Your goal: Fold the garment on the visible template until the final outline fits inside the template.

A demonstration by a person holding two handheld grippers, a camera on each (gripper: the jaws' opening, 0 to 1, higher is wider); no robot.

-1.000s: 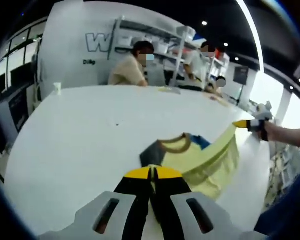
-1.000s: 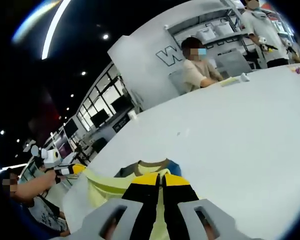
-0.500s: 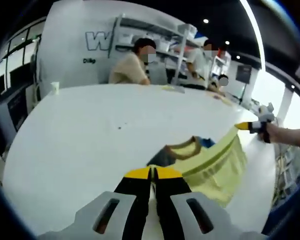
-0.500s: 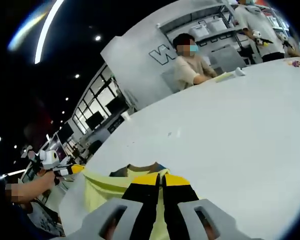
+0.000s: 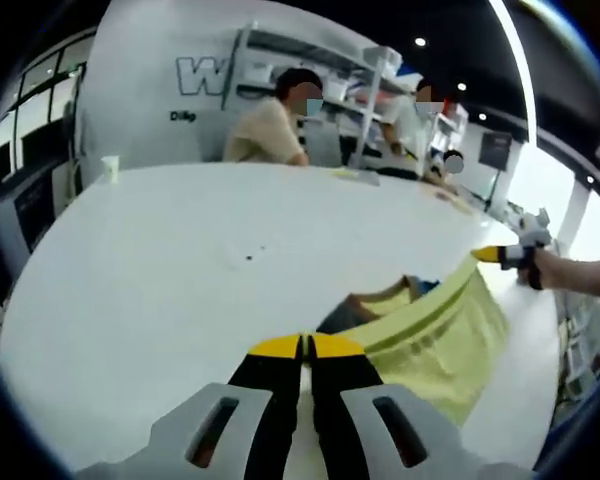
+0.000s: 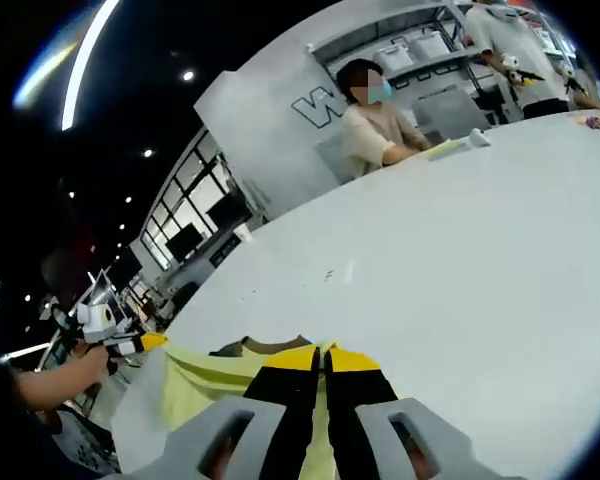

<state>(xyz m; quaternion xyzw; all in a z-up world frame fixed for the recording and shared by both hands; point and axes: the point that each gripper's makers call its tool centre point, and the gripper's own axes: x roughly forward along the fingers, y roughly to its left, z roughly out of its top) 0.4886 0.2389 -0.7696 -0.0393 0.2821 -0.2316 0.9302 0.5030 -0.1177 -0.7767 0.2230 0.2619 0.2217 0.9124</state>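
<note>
Two grippers hold a yellow shirt stretched above a white surface.

In the left gripper view, the left gripper (image 5: 305, 350) has its yellow-tipped jaws closed on one edge of the shirt (image 5: 440, 335), which hangs in a taut band across to the right gripper (image 5: 490, 254), held by a hand (image 5: 540, 265) beyond the far edge of the shirt. A brown collar (image 5: 380, 297) and a dark patch lie against the surface (image 5: 160, 270) just behind the shirt. In the right gripper view, the right gripper (image 6: 325, 360) is pinched shut on the shirt (image 6: 195, 385), and the left gripper (image 6: 145, 342) grips its other end. A seated person (image 6: 375, 125) is at the far side of the surface (image 6: 460, 250).
</note>
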